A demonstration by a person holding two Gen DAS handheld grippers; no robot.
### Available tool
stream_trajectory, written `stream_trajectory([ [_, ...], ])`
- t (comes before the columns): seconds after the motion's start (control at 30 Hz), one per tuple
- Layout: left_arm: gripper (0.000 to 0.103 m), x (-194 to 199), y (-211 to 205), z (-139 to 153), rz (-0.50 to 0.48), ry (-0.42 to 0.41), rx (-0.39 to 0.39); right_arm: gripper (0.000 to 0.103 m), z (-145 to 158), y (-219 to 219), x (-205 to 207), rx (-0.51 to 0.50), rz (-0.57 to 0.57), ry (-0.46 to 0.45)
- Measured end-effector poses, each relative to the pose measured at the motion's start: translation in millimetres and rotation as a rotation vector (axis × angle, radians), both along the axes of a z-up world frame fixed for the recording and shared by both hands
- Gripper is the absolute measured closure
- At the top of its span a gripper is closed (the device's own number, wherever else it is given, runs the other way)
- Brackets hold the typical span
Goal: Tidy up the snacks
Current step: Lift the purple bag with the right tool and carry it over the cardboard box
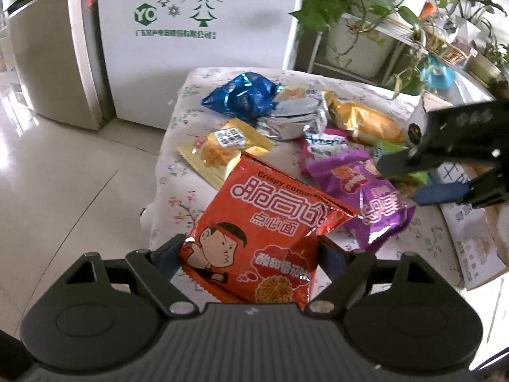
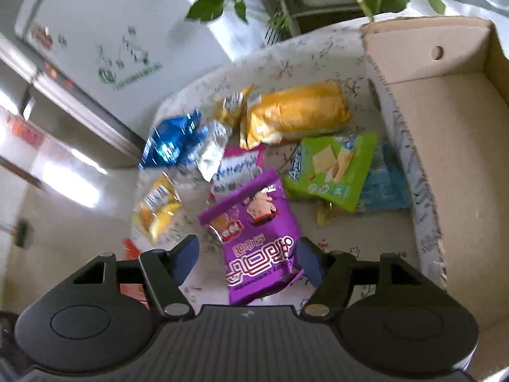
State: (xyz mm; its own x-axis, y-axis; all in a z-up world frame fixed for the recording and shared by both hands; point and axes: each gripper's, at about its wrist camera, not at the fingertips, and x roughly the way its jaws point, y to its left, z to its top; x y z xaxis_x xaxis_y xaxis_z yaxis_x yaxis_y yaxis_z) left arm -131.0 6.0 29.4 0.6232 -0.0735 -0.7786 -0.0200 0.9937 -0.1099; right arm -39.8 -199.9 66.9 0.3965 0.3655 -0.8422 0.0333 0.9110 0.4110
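Note:
A red noodle packet [image 1: 261, 232] with a cartoon face is clamped between the fingers of my left gripper [image 1: 251, 243], tilted up over the near edge of the table. A purple noodle packet [image 2: 257, 232] lies on the floral cloth between the fingers of my right gripper [image 2: 246, 245]. That gripper is open: its left pad stands clear of the packet, its right pad sits at the packet's edge. In the left wrist view the right gripper [image 1: 410, 178] comes in from the right above the purple packet [image 1: 366, 191].
Several other snacks crowd the table [image 1: 178, 191]: a blue foil bag [image 2: 171, 140], an orange bread packet [image 2: 296, 111], a green packet [image 2: 334, 168], a small yellow packet [image 1: 222, 149]. An open cardboard box [image 2: 451, 175] stands at the right. A fridge [image 1: 51, 63] and plants [image 1: 366, 6] stand behind.

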Motion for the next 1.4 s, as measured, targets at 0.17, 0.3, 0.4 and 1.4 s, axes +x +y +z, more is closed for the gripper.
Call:
stream_trajectory([
  [0.17, 0.018, 2.4, 6.2, -4.8, 0.014, 0.029, -0.001, 0.016, -18.3, 24.4, 8.2, -0.087, 0.069, 0.010],
  [0.3, 0.018, 3.4, 7.7, -7.4, 0.023, 0.045, -0.001, 0.017, -28.6, 42.6, 10.2, -0.204, 0.113, 0.005],
  [0.4, 0.018, 3.3, 7.0, -8.0, 0.023, 0.048, -0.003, 0.029, -33.4, 48.8, 10.1, -0.264, 0.125, 0.010],
  [1.4, 0.018, 13.5, -60.3, 57.7, -0.084, -0.062, -0.073, 0.033, 75.7, -64.2, -32.8, -0.007, -0.129, -0.261],
])
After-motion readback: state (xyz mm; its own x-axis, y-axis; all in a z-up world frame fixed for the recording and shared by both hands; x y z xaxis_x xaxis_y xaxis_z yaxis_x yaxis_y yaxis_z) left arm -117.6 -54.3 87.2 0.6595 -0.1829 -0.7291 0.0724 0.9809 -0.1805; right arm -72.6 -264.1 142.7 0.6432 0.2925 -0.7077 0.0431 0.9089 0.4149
